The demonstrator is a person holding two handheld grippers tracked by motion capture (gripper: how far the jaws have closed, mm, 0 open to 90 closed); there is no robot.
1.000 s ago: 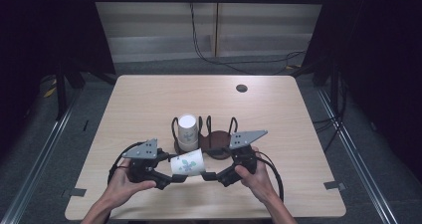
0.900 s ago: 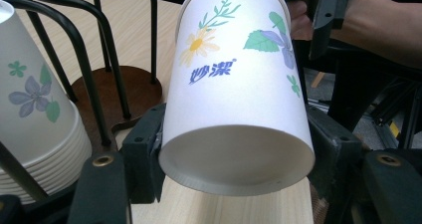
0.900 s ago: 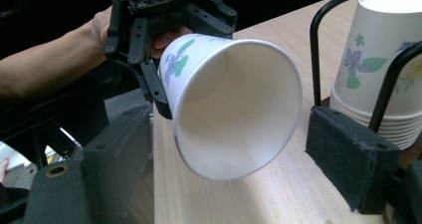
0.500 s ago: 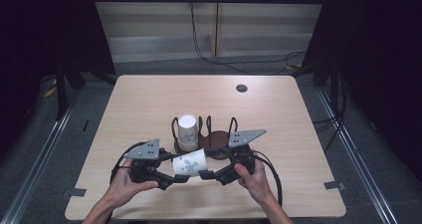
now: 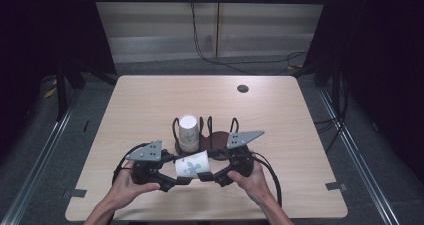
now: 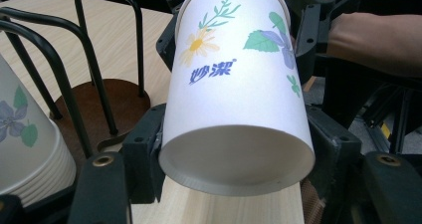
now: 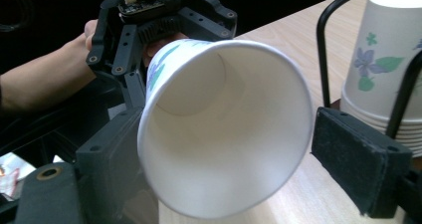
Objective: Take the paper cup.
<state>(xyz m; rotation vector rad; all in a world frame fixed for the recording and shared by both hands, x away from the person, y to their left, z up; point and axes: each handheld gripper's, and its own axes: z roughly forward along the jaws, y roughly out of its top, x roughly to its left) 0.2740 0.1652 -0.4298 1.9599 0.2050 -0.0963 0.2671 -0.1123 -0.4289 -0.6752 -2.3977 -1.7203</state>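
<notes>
A white paper cup (image 5: 192, 165) with flower print lies on its side in the air between my two grippers, above the table's near part. My left gripper (image 5: 176, 177) is shut on its base end, and in the left gripper view both pads press the cup (image 6: 234, 94) near its bottom. My right gripper (image 5: 209, 174) stands around the cup's mouth (image 7: 224, 129). Its jaws have just been opening: one pad still rests at the rim and the other pad (image 7: 356, 159) stands apart from it. A stack of like cups (image 5: 188, 132) sits upside down in a black wire rack (image 5: 216, 136) just behind.
The rack has a brown round base (image 6: 99, 104) and several upright wire loops, with its right part bare. A small dark round thing (image 5: 243, 88) lies at the far right of the wooden table (image 5: 150, 105). The table's front edge is just below my hands.
</notes>
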